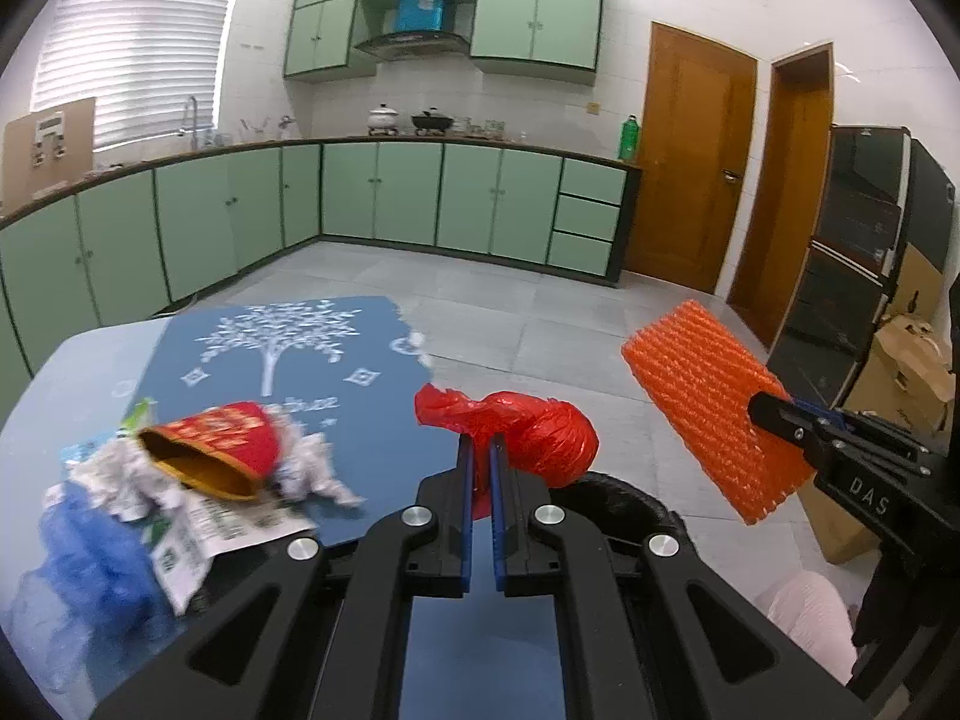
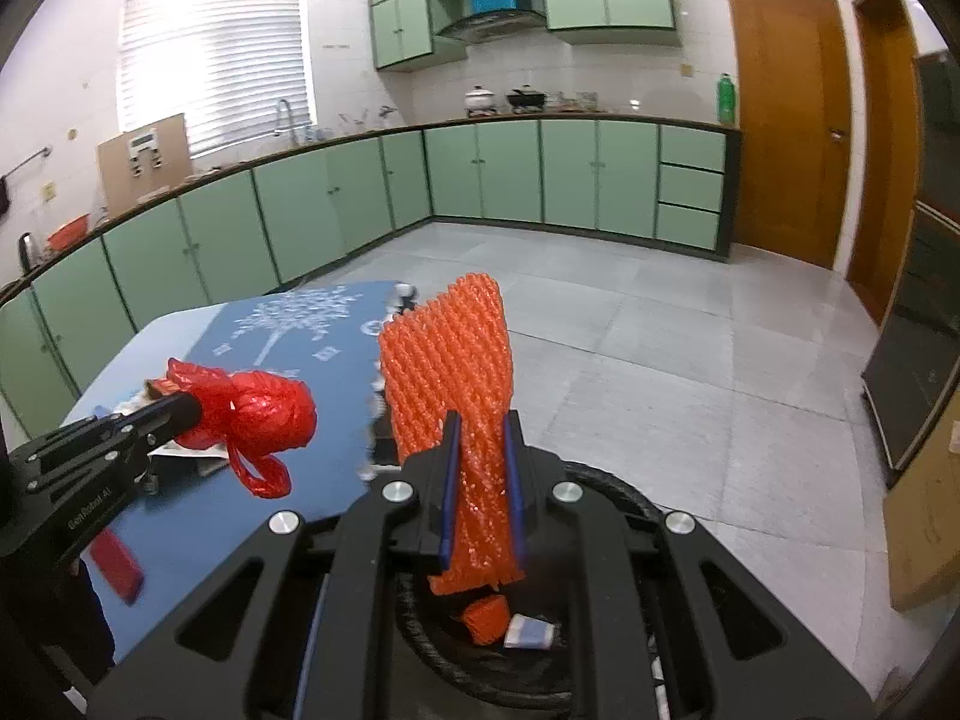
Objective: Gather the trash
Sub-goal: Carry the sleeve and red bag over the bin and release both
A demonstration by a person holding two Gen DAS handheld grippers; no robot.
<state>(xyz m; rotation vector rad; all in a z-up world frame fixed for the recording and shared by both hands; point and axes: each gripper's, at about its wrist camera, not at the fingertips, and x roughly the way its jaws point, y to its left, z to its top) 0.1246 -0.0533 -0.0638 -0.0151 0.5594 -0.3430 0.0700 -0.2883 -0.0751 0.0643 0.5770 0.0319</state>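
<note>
blue table (image 1: 372,420): only the left wrist view shows its heap of crumpled paper (image 1: 138,480) and a tipped red cup (image 1: 222,450); only the right wrist view shows scraps in a black bin (image 2: 600,648) below. right gripper (image 2: 480,468) clamped on orange foam net (image 2: 450,360), left gripper (image 1: 480,468) clamped on knotted red plastic bag (image 1: 540,438), both held above the table edge.

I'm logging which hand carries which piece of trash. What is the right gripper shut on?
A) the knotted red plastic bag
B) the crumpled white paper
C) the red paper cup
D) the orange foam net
D: the right gripper clamps the orange foam net between its blue pads, while the left gripper holds the red plastic bag.
</note>
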